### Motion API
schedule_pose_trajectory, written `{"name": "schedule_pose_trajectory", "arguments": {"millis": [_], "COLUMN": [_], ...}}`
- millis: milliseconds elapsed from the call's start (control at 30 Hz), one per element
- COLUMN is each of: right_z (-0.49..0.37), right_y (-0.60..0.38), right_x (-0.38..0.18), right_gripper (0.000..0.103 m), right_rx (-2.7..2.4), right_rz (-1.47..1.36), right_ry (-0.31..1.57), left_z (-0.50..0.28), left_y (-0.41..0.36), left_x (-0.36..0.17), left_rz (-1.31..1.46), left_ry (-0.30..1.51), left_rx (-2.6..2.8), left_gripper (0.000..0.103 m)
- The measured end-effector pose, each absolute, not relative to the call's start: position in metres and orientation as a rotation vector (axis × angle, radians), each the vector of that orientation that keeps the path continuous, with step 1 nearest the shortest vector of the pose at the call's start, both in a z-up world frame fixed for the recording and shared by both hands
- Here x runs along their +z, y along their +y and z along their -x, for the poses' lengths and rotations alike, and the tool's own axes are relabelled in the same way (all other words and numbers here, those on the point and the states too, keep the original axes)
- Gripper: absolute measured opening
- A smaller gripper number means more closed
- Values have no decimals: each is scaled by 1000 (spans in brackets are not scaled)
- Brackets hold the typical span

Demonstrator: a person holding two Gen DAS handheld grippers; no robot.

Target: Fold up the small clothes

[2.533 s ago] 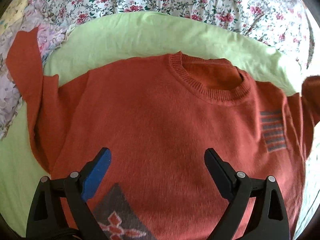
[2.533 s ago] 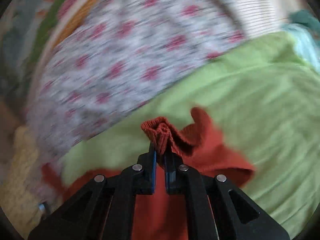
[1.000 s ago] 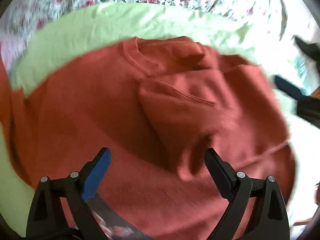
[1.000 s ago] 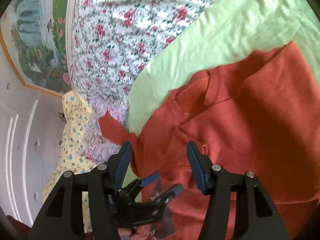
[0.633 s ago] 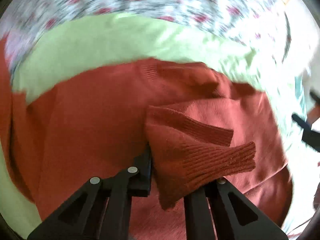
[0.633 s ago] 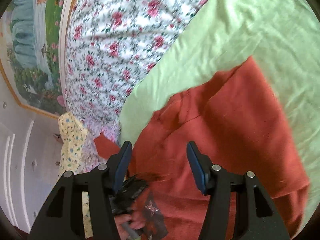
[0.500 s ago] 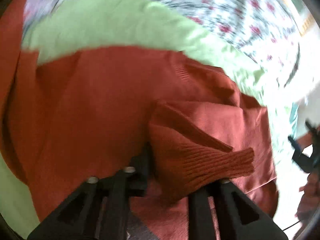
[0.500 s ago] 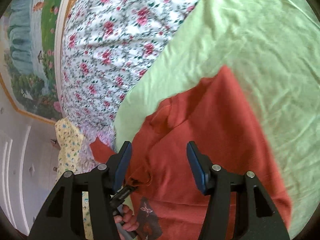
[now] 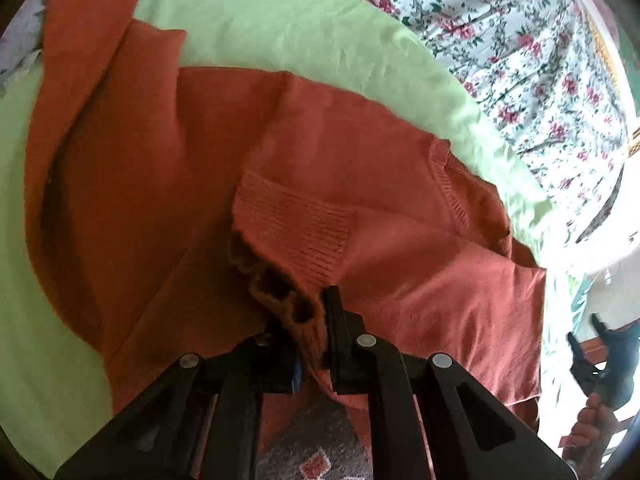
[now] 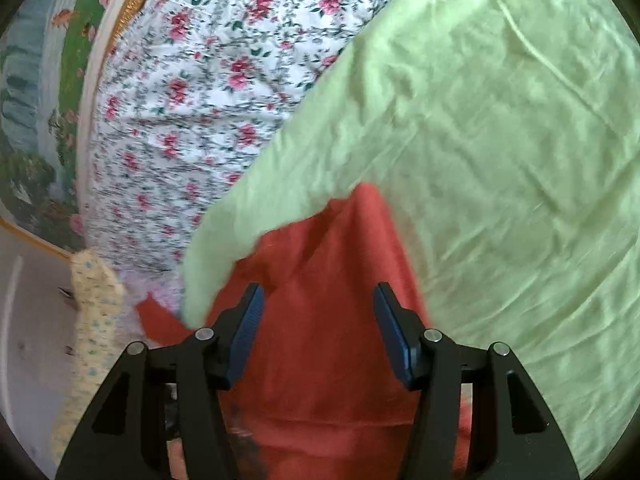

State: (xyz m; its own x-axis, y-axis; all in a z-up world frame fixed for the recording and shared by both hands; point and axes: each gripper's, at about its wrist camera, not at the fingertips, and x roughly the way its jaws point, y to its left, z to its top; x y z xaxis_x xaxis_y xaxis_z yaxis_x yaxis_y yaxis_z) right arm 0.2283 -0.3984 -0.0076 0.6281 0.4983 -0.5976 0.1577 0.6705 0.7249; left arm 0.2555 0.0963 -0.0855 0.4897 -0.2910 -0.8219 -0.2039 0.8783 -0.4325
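Jaws of the left gripper (image 9: 310,320) just drawn nearly together, clenched on the ribbed cuff (image 9: 288,236) of the rust-red sweater (image 9: 160,208), at lower centre of the left wrist view. Cuff bunched and crumpled between the black fingers (image 9: 334,320), its knit edge curling up out of the pinch, the sleeve folded across the sweater's body. Sweater spread over most of that frame on a light green sheet (image 9: 300,32), neckline rib toward the right, other sleeve stretched up to the upper left corner. Grey patterned patch (image 9: 312,444) of the sweater just visible at the bottom edge, under the gripper. Floral bedspread (image 9: 520,40) across the upper right. At the far right edge, a hand (image 9: 592,424) on the other tool, small and partly cut off. In the right wrist view, right gripper (image 10: 318,340) with jaws released, standing roughly half apart, blue pads (image 10: 248,332) bare and clear of the cloth; only red knit seen through the gap, below it, whether touching or not cannot be told. Green sheet filling the right and upper part of that frame, floral bedspread at upper left, a painted picture (image 10: 36,120) with a gold frame along the left edge.
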Motion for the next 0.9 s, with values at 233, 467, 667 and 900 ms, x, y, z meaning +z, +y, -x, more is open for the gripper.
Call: {"name": "schedule_pose_trajectory", "arguments": {"millis": [233,467,667,900], "right_z": [-261,-278,-282,-250], "right_y": [-385,-363,-366,-363], "right_x": [-40,-43,-57,-13], "right_gripper": [58,15,22,61], "right_rx": [137,119,36,83], "right_rz": [-658,-447,-433,-485], "right_ry": [1020,1065,1127,1002], "left_z": [-250,-235,-236,-225], "left_y": [83,85,72,108], "left_x": [-74,-54,-78,-60], "left_rz": [412,403,299,318], "left_ry": [1047,1010,1089,1081], "left_rx": [-58,-102,-75,-32], "left_gripper": [4,3,7,21]}}
